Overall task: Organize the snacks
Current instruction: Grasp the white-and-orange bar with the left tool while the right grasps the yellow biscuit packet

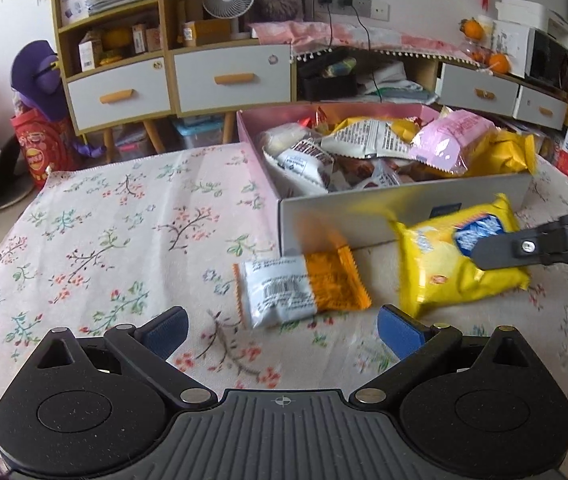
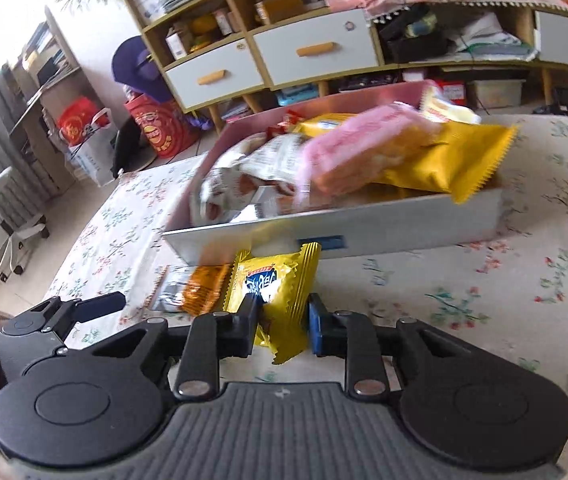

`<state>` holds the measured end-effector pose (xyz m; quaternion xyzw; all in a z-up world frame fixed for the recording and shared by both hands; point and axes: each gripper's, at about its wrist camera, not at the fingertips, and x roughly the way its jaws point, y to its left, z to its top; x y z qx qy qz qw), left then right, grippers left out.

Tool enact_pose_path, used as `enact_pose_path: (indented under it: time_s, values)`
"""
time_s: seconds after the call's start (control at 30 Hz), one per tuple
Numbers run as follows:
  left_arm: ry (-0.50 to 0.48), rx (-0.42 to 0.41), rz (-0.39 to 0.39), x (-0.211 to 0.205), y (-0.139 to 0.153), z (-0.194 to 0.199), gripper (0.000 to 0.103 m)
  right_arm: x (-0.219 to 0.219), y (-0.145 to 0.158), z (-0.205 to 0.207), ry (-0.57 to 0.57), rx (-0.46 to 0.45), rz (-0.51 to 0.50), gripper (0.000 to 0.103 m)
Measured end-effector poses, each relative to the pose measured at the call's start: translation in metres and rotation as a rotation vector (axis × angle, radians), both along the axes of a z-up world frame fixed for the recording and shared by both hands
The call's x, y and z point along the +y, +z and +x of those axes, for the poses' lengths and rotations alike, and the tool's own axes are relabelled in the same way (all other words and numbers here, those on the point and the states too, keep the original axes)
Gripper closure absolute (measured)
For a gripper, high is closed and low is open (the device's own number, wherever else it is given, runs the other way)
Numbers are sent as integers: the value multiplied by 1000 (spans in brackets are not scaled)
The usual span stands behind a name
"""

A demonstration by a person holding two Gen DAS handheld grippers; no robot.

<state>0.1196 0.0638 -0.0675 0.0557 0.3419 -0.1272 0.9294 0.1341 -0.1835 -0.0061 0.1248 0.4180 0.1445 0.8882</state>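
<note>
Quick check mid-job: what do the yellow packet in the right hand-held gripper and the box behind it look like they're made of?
Yellow packet: looks like thin glossy plastic film, judging by its crinkles, sheen and zigzag-cut sealed ends. The right hand-held gripper is pinching it.

Box: probably coated cardboard, with thin, straight, stiff walls, a smooth pale grey outside that mirrors the packets, and a pink inside. I can't be sure from looks alone.
</note>
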Motion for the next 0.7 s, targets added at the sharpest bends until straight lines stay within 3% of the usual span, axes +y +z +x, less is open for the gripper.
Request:
enact_pose_path:
  time_s: [0.13,0.23,0.3,0.47,0.7]
  values:
    - [27,-12,-6,-6,0,4,2,-17,-1,-1,-29,11,22,78]
    - [49,-24,-10,-9,1,7,2,-24,-6,0,-59,29,-5,68]
    - [77,-25,-15,-9,1,9,3,-26,-8,-1,-89,26,-39,47]
    - [135,-15,-45,-10,1,16,6,-22,-8,1,-123,38,-47,26]
    - [134,-3,-22,-14,1,17,33,3,-13,10,-97,36,-31,13]
